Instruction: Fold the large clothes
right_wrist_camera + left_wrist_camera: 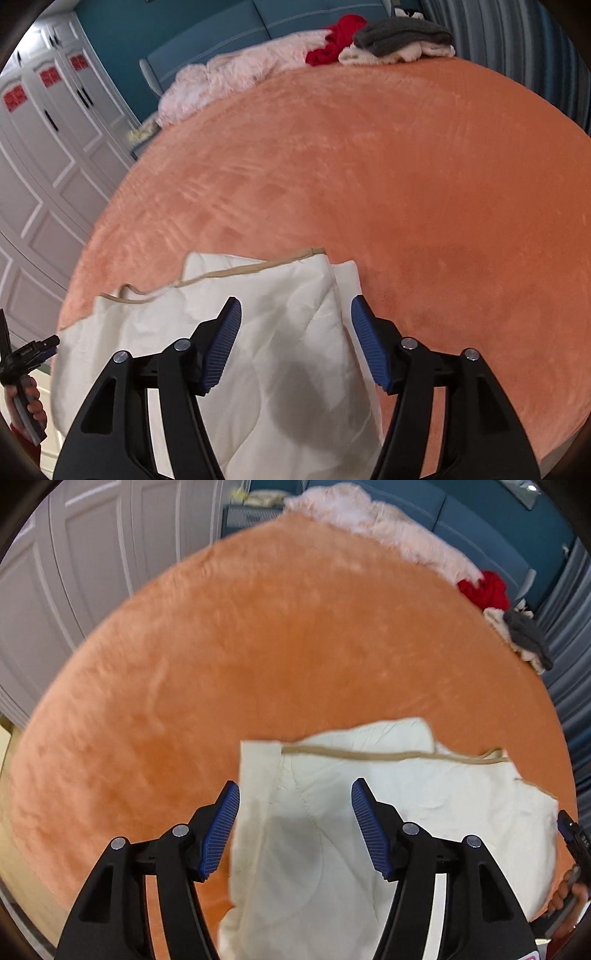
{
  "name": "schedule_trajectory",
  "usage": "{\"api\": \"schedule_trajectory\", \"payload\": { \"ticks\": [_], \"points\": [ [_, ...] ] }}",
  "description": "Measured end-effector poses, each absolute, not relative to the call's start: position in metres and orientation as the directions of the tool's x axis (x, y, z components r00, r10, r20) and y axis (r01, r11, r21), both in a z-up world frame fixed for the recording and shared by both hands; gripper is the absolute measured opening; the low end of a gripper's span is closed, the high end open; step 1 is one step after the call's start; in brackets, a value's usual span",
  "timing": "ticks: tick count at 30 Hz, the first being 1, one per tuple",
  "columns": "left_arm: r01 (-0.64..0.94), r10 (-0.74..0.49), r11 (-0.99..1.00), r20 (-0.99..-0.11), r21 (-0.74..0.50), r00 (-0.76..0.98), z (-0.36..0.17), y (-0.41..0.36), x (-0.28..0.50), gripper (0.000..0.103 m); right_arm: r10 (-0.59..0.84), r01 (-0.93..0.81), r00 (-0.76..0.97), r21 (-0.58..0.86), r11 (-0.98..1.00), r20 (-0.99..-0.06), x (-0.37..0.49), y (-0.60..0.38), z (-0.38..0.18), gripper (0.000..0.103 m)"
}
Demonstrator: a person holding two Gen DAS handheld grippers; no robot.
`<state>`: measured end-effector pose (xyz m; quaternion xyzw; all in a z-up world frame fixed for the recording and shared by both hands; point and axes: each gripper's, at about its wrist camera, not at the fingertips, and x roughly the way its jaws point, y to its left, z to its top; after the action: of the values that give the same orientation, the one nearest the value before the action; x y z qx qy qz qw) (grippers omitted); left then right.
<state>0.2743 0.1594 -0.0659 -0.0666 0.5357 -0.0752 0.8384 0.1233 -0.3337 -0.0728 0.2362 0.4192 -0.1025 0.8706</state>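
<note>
Right wrist: one cream quilt [258, 354], two grippers [295, 347].

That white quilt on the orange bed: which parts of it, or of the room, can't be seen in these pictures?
- White quilt: near end cut off by the bottom edge in both wrist views; the left hand-held gripper and right hand-held gripper cover parts.
- Its underside: hidden against the orange bedspread.
- Clothes pile: too small and tangled to tell the garments apart.
</note>
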Motion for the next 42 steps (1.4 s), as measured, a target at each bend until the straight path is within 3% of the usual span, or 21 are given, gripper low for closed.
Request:
{"api": "schedule_trajectory", "payload": {
  "ticks": [1,2,3,5,8,12,22,29,37,39,40,41,42],
  "points": [
    [0.05,-0.203,0.979,-0.891,-0.2,0.405,-0.072,0.157,0.277,0.052,0.031,0.37,0.618,0.326,0.87,-0.785,0.128,-0.333,-0.076,0.046],
    [0.05,-0.223,0.974,-0.889,-0.222,0.401,-0.076,0.155,0.279,0.039,0.035,0.362,0.608,0.317,0.876,-0.793,0.133,-0.331,-0.077,0.033],
    [0.045,-0.228,0.972,-0.888,-0.23,0.4,-0.077,0.154,0.281,0.035,0.036,0.35,0.612,0.311,0.883,-0.79,0.134,-0.329,-0.076,0.015],
    [0.037,-0.217,0.974,-0.876,-0.223,0.431,-0.072,0.154,0.284,0.017,0.022,0.328,0.633,0.293,0.898,-0.774,0.137,-0.326,-0.068,0.009],
    [0.031,-0.221,0.972,-0.85,-0.235,0.479,-0.061,0.156,0.286,0.009,-0.031,0.335,0.681,0.274,0.902,-0.731,0.136,-0.325,-0.051,0.007],
    [0.025,-0.183,0.98,-0.845,-0.197,0.503,-0.059,0.146,0.302,0.009,-0.083,0.391,0.662,0.249,0.886,-0.745,0.147,-0.334,-0.06,0.007],
    [0.02,-0.039,0.999,-0.871,-0.034,0.49,-0.121,0.131,0.316,0.012,-0.101,0.434,0.554,0.183,0.882,-0.827,0.164,-0.334,-0.122,0.008],
    [0.017,0.028,0.999,-0.839,0.044,0.544,-0.135,0.121,0.311,0.014,-0.146,0.422,0.559,0.128,0.898,-0.816,0.169,-0.325,-0.139,0.01],
    [-0.002,0.041,0.999,-0.834,0.048,0.55,-0.137,0.12,0.314,0.017,-0.211,0.429,0.565,0.066,0.901,-0.797,0.173,-0.317,-0.14,0.013],
    [-0.004,0.054,0.998,-0.84,0.062,0.539,-0.132,0.12,0.316,0.021,-0.187,0.432,0.566,0.096,0.897,-0.803,0.173,-0.323,-0.137,0.018],
    [-0.011,0.07,0.997,-0.842,0.076,0.535,-0.127,0.121,0.316,0.029,-0.178,0.439,0.561,0.109,0.892,-0.808,0.173,-0.328,-0.132,0.021],
    [-0.023,0.094,0.995,-0.837,0.097,0.539,-0.115,0.122,0.314,0.039,-0.182,0.451,0.556,0.111,0.885,-0.811,0.172,-0.331,-0.127,0.032],
    [-0.033,0.102,0.994,-0.823,0.101,0.558,-0.1,0.126,0.309,0.043,-0.199,0.482,0.558,0.119,0.868,-0.806,0.166,-0.336,-0.115,0.042]
  ]
}}
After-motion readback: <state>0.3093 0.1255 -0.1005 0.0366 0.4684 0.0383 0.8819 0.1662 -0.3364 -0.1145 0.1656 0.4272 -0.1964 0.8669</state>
